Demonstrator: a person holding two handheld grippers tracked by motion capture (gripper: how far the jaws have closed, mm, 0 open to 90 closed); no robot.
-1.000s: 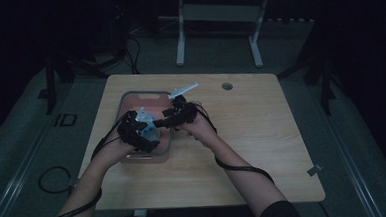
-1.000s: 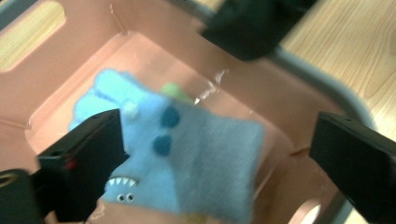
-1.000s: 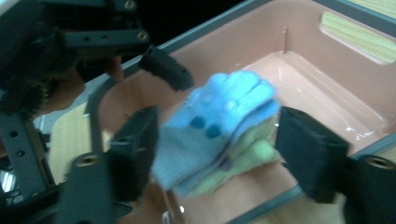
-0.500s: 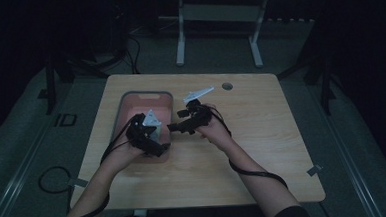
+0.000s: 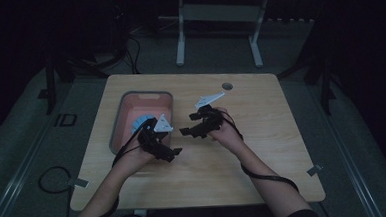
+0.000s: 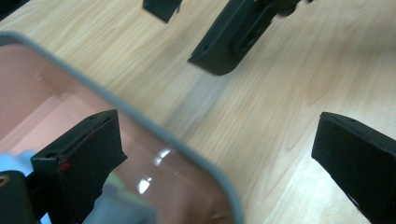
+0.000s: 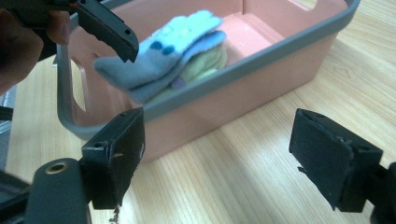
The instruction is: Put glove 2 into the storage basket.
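A pink basket with a grey rim stands on the left half of the wooden table. Folded blue and grey socks lie in it on top of a green one; from above they are a blue patch. My left gripper hovers at the basket's near right corner, open and empty, with the rim crossing between its jaws. My right gripper is over bare wood just right of the basket and faces its wall. Its jaws have just been opening and nothing is between them.
A dark round hole sits near the table's far edge. Cables trail from both grippers along the forearms. A white frame stands on the floor beyond the table. Bare wood stretches to the right and toward the person.
Both hands have drawn back from over the basket, toward the right and the person. The right gripper is now beside the basket with wider jaws.
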